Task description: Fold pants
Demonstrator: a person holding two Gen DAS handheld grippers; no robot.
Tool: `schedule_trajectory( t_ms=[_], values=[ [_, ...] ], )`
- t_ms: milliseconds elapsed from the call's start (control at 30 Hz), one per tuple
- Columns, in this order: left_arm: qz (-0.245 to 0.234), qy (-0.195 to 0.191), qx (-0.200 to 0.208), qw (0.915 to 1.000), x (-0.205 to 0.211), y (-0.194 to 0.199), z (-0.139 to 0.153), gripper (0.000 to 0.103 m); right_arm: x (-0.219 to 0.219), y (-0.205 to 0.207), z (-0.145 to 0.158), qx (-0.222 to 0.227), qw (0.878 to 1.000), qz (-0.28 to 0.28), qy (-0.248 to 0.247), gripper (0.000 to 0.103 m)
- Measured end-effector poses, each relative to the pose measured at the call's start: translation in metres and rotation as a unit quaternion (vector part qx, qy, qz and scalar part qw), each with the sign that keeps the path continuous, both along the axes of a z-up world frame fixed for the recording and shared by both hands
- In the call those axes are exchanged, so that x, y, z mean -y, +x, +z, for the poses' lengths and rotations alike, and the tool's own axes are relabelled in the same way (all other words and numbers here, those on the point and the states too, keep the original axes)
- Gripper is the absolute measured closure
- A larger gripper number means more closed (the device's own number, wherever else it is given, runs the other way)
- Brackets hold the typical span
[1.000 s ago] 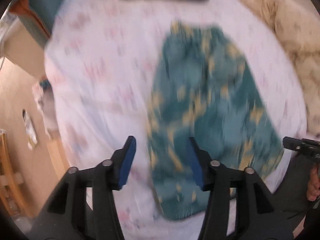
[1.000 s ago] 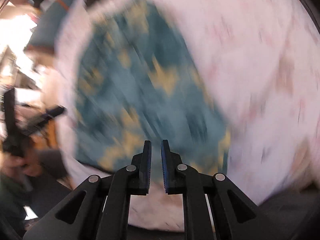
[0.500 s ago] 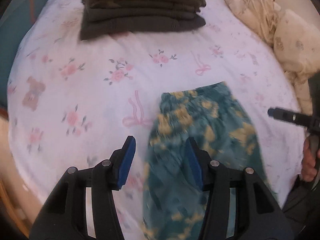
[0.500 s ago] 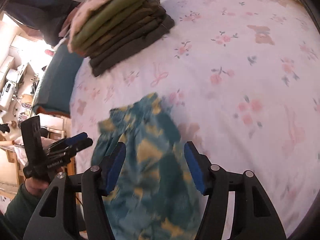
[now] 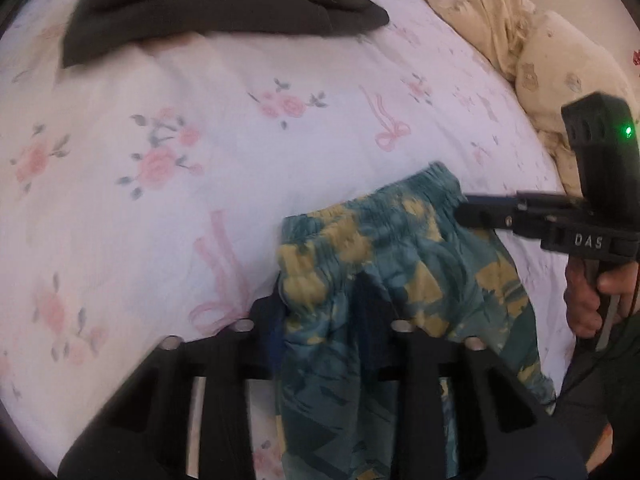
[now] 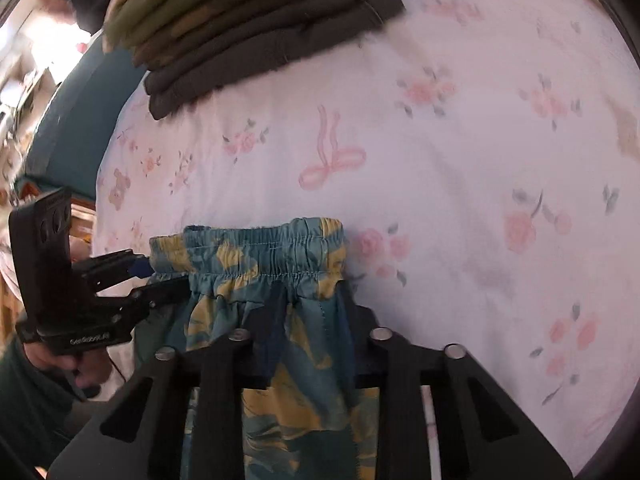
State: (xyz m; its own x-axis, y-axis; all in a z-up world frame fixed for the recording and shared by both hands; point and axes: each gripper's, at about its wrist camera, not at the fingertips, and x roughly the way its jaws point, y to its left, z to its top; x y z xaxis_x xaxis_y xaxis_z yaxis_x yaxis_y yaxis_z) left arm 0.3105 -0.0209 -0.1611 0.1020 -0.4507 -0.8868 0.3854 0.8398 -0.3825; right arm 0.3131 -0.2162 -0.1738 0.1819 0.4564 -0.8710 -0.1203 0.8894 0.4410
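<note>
Low in both frames the left gripper (image 5: 320,320) and right gripper (image 6: 308,332) have fingers apart around the pants (image 6: 264,256) waistband, probably to pinch its 2 corners.

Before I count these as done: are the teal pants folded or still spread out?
Not finished: the pants lie lengthwise with the waistband toward the stack of folded clothes; fabric trails out of view.

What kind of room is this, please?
Probably a bedroom: the teal pants lie on a bed with a floral sheet, beside a cream pillow and a stack of folded clothes.
</note>
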Motion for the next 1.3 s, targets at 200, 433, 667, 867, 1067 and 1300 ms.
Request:
schedule_trajectory(
  t_ms=[200,433,667,867,1067,1300],
  values=[
    [-0.036,0.018,0.025,0.9989,0.012,0.01,0.015,0.092,0.005,0.013,0.007,0.013,1.0,0.021,-0.009,0.093],
    [-0.014,0.026,0.185,0.9823,0.017,0.028,0.096,0.092,0.002,0.031,0.081,0.163,0.985,0.046,-0.032,0.094],
    [-0.088,0.024,0.248,0.9645,0.015,-0.032,0.135,0.092,0.015,-0.009,0.118,0.204,0.974,0.095,-0.026,0.094],
    [-0.137,0.023,0.251,0.9579,0.013,-0.095,0.134,0.091,0.015,-0.087,0.12,0.213,0.969,0.124,-0.03,0.094],
    [-0.199,0.042,0.229,0.952,0.021,-0.164,0.118,0.09,0.011,-0.165,0.1,0.172,0.976,0.13,-0.038,0.094],
    [-0.206,0.139,0.075,0.9656,0.028,-0.205,0.059,0.078,-0.011,-0.231,0.059,0.102,0.972,0.192,-0.093,0.082]
  ],
)
